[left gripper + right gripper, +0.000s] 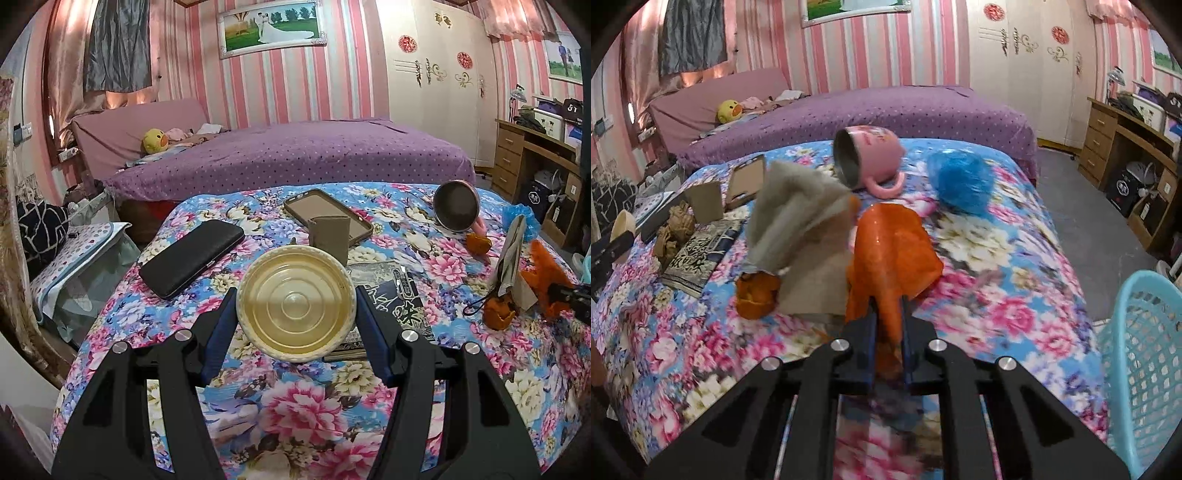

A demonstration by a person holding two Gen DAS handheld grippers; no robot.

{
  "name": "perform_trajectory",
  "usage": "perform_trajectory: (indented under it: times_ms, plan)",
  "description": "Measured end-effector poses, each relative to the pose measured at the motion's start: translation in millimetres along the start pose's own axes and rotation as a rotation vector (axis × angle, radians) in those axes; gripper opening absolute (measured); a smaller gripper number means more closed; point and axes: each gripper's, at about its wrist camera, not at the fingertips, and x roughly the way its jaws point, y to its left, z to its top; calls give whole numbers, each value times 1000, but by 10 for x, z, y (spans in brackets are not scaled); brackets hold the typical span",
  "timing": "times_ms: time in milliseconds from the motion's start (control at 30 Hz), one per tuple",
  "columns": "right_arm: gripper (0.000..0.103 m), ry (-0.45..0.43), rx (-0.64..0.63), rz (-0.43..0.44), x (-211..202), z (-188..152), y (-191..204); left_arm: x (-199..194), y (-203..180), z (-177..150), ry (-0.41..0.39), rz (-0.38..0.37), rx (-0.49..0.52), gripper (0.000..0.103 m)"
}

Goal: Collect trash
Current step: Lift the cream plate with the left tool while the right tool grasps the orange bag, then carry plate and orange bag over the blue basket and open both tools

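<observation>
My left gripper (296, 301) is shut on a round cream plastic lid (295, 304), one blue finger on each side of its rim, above the floral bedspread (303, 417). My right gripper (888, 314) is shut on an orange wrapper (892, 251) and holds it over the bedspread (997, 258). Crumpled grey-beige paper (798, 210) and an orange peel (757, 295) lie just left of it. A blue plastic bag (960, 181) lies further back. Crumpled brown paper (674, 232) sits at the left. The right gripper's black body shows at the right edge of the left wrist view (576, 299).
A pink mug (868, 158) lies on its side. A black wallet (192, 258), a phone case (328, 214), a small cardboard piece (328, 236) and a dark printed packet (391, 295) lie on the bedspread. A light blue basket (1141, 365) stands at the right. A purple bed (295, 155) is behind.
</observation>
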Motion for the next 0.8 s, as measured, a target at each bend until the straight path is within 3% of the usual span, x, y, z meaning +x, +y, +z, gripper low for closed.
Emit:
perform_trajectory:
  times_ms: [267, 500, 800]
  plan:
    - [12, -6, -41, -1, -98, -36, -137, -1, -44, -12, -1, 15, 13, 61]
    - [11, -101, -97, 33, -393, 6, -115, -82, -141, 11, -17, 14, 14, 61]
    - [3, -158, -77, 47, -651, 69, -443, -259, -649, 149, -39, -3, 59, 61]
